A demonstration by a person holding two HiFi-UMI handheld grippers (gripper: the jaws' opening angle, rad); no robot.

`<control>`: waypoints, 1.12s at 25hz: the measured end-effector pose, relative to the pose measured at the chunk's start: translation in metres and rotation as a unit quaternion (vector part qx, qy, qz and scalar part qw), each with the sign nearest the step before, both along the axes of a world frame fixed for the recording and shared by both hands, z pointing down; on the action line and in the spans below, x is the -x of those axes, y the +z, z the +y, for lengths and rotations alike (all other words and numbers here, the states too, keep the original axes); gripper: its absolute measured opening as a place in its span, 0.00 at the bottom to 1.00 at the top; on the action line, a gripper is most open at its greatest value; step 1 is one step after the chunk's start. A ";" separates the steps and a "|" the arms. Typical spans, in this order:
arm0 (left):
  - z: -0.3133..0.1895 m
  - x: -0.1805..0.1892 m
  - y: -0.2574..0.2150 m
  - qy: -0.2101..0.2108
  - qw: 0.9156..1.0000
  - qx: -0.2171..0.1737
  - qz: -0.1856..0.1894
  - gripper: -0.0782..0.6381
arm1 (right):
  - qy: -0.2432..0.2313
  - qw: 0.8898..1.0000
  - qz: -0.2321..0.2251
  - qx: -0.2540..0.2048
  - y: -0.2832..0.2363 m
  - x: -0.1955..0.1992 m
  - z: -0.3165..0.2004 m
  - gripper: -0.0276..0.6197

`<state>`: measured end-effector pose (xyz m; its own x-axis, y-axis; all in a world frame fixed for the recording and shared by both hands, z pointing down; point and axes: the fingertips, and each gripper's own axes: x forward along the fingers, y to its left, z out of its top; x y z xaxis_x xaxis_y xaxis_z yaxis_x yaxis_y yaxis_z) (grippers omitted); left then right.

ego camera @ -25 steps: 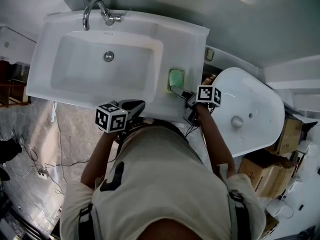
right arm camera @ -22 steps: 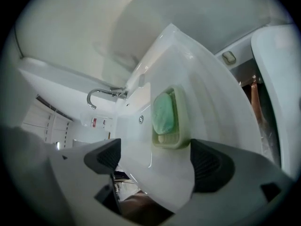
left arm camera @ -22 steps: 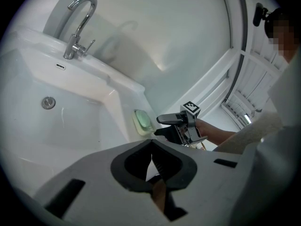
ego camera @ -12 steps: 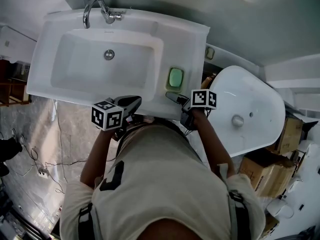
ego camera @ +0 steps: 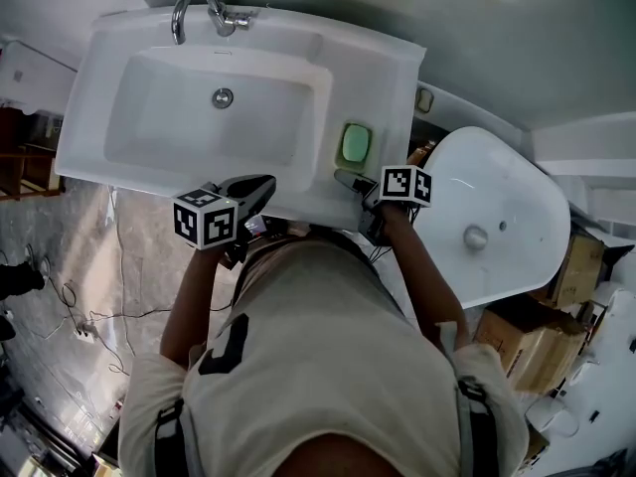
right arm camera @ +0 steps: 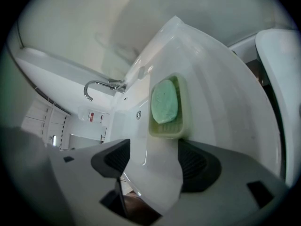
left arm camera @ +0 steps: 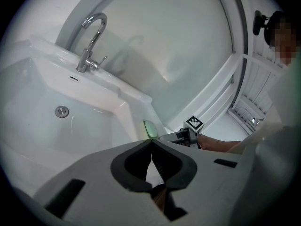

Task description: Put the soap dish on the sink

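White porcelain dominates a bathroom where the pale soap dish (ego camera: 355,145), with a green soap bar (right arm camera: 164,101) lying in it, rests on the flat counter (ego camera: 383,78) of the sink (ego camera: 84,137). It sits to the right of the basin and well apart from the faucet (ego camera: 199,10). Just short of the dish, the right gripper (ego camera: 346,178) hovers at the counter's front edge. Its fingers (right arm camera: 194,166) are apart, have just been closing, and grip nothing; only bare counter lies between them. The left gripper (ego camera: 263,184), fingers pressed together and empty, is held near the sink's front rim. A white oval tub (ego camera: 497,217) stands to the right.
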<state>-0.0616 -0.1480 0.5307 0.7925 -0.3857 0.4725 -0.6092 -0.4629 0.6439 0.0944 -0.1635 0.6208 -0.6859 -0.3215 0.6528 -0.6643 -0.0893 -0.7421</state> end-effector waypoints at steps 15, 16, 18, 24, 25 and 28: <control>0.011 -0.011 0.003 0.020 1.000 0.004 0.003 0.14 | -0.005 0.999 0.042 -0.030 0.006 -0.001 -0.022 0.46; 0.011 -0.011 0.003 0.022 1.000 0.004 0.003 0.14 | 0.000 0.999 0.042 -0.030 0.006 -0.001 -0.023 0.46; 0.011 -0.011 0.004 0.024 1.000 0.004 0.002 0.14 | 0.012 0.999 0.042 -0.032 0.007 -0.003 -0.026 0.46; 0.012 -0.013 0.004 0.027 1.000 0.006 -0.001 0.14 | 0.037 0.998 0.041 -0.033 0.007 -0.005 -0.031 0.45; 0.011 -0.013 0.003 0.028 1.000 0.006 -0.001 0.14 | 0.046 0.998 0.040 -0.033 0.007 -0.006 -0.032 0.45; 0.013 -0.014 0.003 0.029 1.000 0.007 -0.002 0.14 | 0.068 0.996 0.043 -0.036 0.007 -0.008 -0.035 0.42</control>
<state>-0.0475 -0.1352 0.5340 0.8110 -0.3327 0.4812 -0.5847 -0.4881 0.6480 0.1020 -0.1981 0.6283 -0.5755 -0.4569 0.6782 -0.7104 -0.1314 -0.6914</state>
